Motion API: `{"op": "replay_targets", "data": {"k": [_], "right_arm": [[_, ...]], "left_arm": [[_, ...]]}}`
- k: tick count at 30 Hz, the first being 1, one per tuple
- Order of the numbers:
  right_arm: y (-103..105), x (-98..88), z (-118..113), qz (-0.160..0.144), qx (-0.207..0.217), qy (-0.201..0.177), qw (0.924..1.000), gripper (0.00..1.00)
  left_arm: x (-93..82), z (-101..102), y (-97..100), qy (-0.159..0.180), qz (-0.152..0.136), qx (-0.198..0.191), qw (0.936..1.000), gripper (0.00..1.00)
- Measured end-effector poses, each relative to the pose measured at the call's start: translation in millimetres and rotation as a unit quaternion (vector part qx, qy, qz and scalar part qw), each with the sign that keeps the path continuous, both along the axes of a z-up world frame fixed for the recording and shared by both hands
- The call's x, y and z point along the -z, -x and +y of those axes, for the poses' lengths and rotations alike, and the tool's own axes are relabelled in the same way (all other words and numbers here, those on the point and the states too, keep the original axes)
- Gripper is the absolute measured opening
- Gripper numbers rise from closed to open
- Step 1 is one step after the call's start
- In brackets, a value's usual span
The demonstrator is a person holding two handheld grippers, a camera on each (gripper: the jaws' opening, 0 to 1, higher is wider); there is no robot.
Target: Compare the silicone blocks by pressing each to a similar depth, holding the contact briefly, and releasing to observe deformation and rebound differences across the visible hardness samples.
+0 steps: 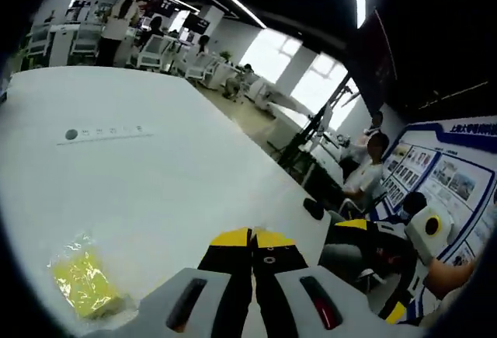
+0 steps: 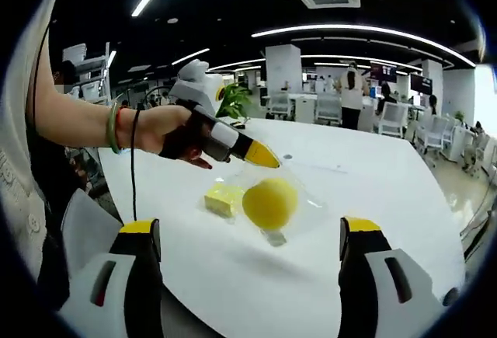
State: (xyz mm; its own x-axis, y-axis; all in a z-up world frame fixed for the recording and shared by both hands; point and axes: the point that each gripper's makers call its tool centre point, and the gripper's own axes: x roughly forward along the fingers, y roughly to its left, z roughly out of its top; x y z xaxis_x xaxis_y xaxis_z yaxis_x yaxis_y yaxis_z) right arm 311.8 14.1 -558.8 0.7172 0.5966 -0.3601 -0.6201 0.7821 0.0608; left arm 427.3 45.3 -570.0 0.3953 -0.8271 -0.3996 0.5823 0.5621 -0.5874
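Note:
On the white table [image 2: 373,221] lies a round yellow silicone sample [image 2: 269,202] on clear plastic wrap, with a small yellow block [image 2: 221,198] touching its left side. A hand holds my left gripper [image 2: 262,155] just above and behind them, its yellow tips shut together and empty. My right gripper [image 2: 252,228] is open wide, its jaws standing either side of the samples and nearer the camera. In the left gripper view the shut left gripper [image 1: 252,238] hovers over the table, and a yellow block in crinkled plastic [image 1: 81,283] lies at lower left.
A grey printed label [image 1: 101,131] marks the tabletop further out. The table's edge [image 1: 311,198] runs along the right, with seated people [image 1: 369,171] and a black stand [image 1: 311,140] beyond. Office chairs [image 2: 330,109] and a potted plant [image 2: 233,101] stand behind the table.

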Motion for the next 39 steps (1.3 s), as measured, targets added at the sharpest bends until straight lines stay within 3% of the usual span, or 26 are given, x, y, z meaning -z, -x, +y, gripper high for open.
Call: {"op": "replay_targets", "data": {"k": [3, 10, 17, 22, 27, 32, 39], "right_arm": [[-1.2, 2.4, -0.2, 0.004, 0.001, -0.002, 1.0, 0.89], [-6.4, 9.2, -1.6, 0.013, 0.003, -0.004, 0.9999, 0.89], [-11.9, 13.6, -1.2, 0.023, -0.002, -0.008, 0.9997, 0.88], [-16.1, 16.0, -0.4, 0.027, -0.004, -0.01, 0.9996, 0.87], [-18.4, 19.7, -3.3, 0.034, -0.004, -0.011, 0.9993, 0.87], [-19.8, 25.0, -8.4, 0.043, 0.0, -0.01, 0.999, 0.86], [-21.2, 33.8, -10.4, 0.056, 0.003, -0.011, 0.9983, 0.85]], "left_arm": [[9.1, -1.4, -4.2, 0.008, 0.018, -0.009, 0.9998, 0.0], [28.7, 0.1, -18.6, -0.002, 0.028, -0.031, 0.9991, 0.0], [40.2, 7.6, -39.3, 0.02, 0.054, -0.066, 0.9962, 0.0], [47.8, 13.5, -57.3, 0.054, 0.084, -0.111, 0.9888, 0.0], [61.9, 22.5, -72.9, 0.059, 0.099, -0.142, 0.9831, 0.0], [77.8, 29.1, -86.5, 0.051, 0.107, -0.16, 0.98, 0.0], [105.9, 37.2, -101.8, 0.01, 0.118, -0.167, 0.9787, 0.0]]}}
